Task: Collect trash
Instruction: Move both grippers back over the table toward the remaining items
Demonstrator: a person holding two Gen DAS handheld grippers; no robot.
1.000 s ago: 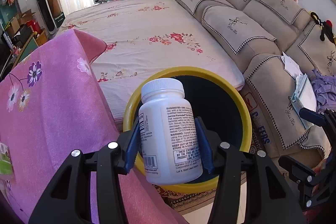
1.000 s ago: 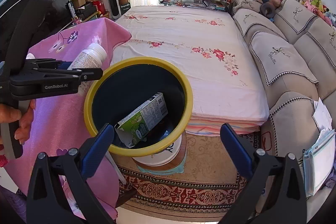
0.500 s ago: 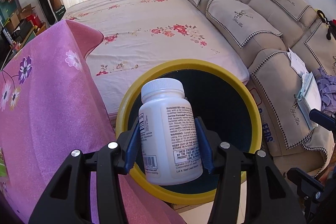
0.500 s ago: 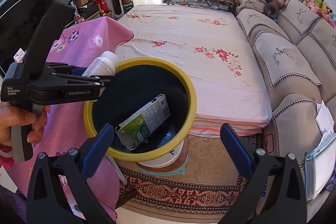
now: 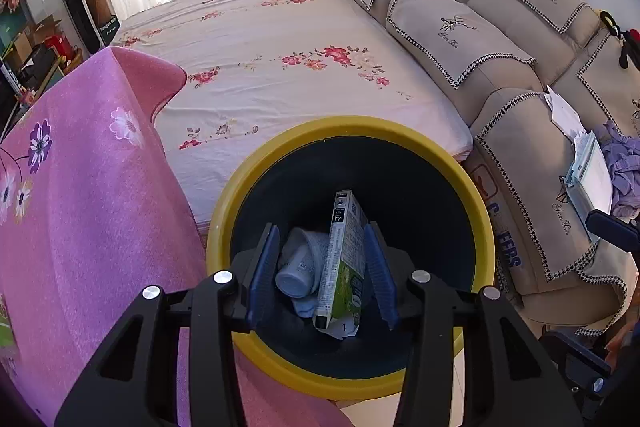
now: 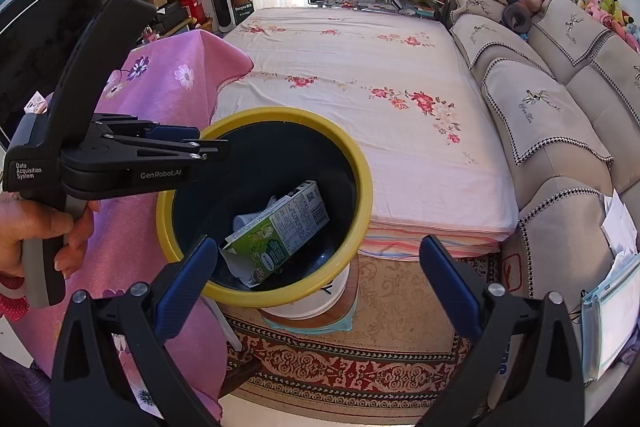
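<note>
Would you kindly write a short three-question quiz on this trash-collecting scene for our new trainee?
1. True or false: the left gripper holds the white pill bottle.
2. Multiple choice: the green carton is A) on the bed, B) inside the yellow-rimmed bin, C) in the right gripper.
3. Fill in: the pill bottle lies ___ the carton in the bin.

Key: 1 false, it lies in the bin and the jaws are open. 2 B. 3 beside.
</note>
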